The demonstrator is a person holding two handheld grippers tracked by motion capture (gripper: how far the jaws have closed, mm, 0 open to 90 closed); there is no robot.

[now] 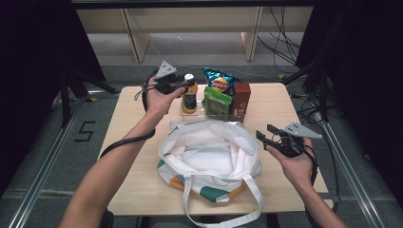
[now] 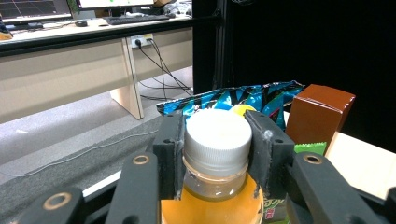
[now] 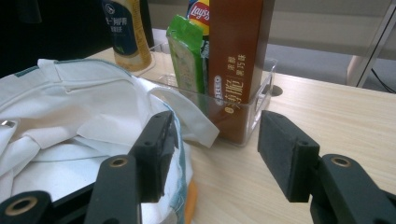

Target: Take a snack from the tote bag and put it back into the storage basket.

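An orange juice bottle (image 1: 189,99) with a white cap (image 2: 215,137) stands at the left end of a clear tray (image 1: 183,113) at the back of the table. My left gripper (image 1: 186,84) is shut on the bottle, its pads (image 2: 170,140) pressing on the cap and neck. A white tote bag (image 1: 209,152) lies open mid-table. My right gripper (image 1: 265,133) hovers open by the bag's right edge. Nothing is between its pads (image 3: 282,154), which point at the brown box (image 3: 236,60) and the bag (image 3: 60,116).
The tray (image 3: 264,88) also holds a blue chips bag (image 1: 219,80), a green packet (image 1: 217,102) and the brown box (image 1: 241,99). The bag's straps hang over the table's near edge (image 1: 142,209). Bare tabletop (image 1: 280,102) lies right of the tray. Cables run across the floor behind.
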